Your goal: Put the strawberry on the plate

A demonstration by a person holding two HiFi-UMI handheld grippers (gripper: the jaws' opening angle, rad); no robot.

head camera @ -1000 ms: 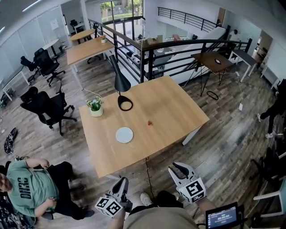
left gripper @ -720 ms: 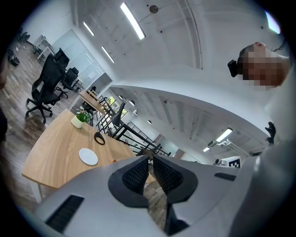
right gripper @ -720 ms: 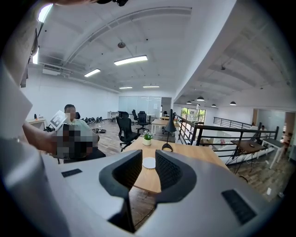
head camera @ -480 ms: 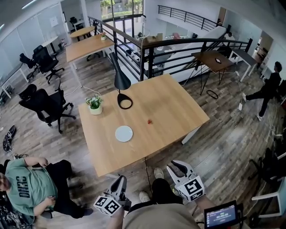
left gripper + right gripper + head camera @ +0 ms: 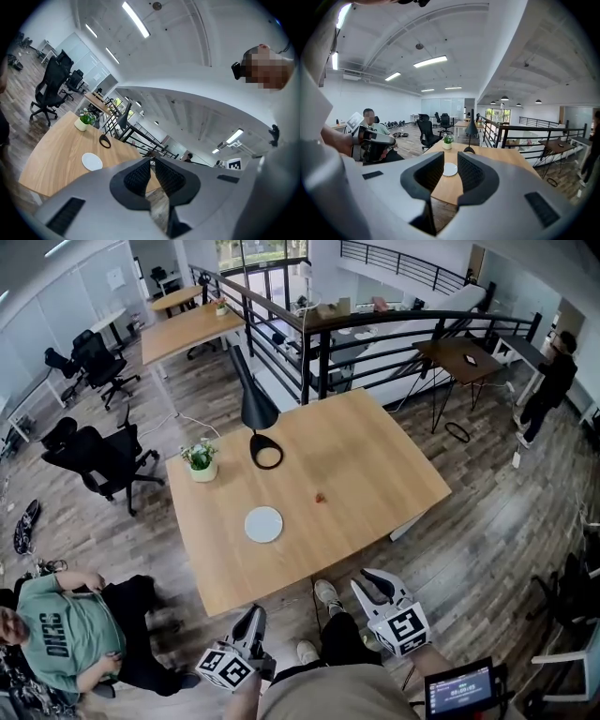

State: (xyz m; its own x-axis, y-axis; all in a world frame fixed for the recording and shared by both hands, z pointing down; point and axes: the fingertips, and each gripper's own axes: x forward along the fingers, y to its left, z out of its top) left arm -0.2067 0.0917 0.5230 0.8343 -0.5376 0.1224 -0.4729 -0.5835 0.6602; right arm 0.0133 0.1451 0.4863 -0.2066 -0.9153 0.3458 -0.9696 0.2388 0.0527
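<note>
A small red strawberry (image 5: 321, 497) lies near the middle of the wooden table (image 5: 375, 465). A white plate (image 5: 263, 524) sits empty to its left, closer to the table's front edge; it also shows in the left gripper view (image 5: 92, 161) and between the jaws in the right gripper view (image 5: 450, 169). Both grippers hang off the table, in front of its near edge. My left gripper (image 5: 254, 617) is shut with nothing in it. My right gripper (image 5: 371, 579) is shut and empty too. The strawberry is hidden in both gripper views.
A black desk lamp (image 5: 255, 418) and a small potted plant (image 5: 200, 461) stand at the table's far left. A person in a green shirt (image 5: 58, 638) sits on the floor at left, beside a black office chair (image 5: 98, 460). A black railing (image 5: 375, 338) runs behind the table.
Both grippers and the view have advanced a little toward the table, and a shoe has stepped forward under its edge. A person at the far right has walked further away.
</note>
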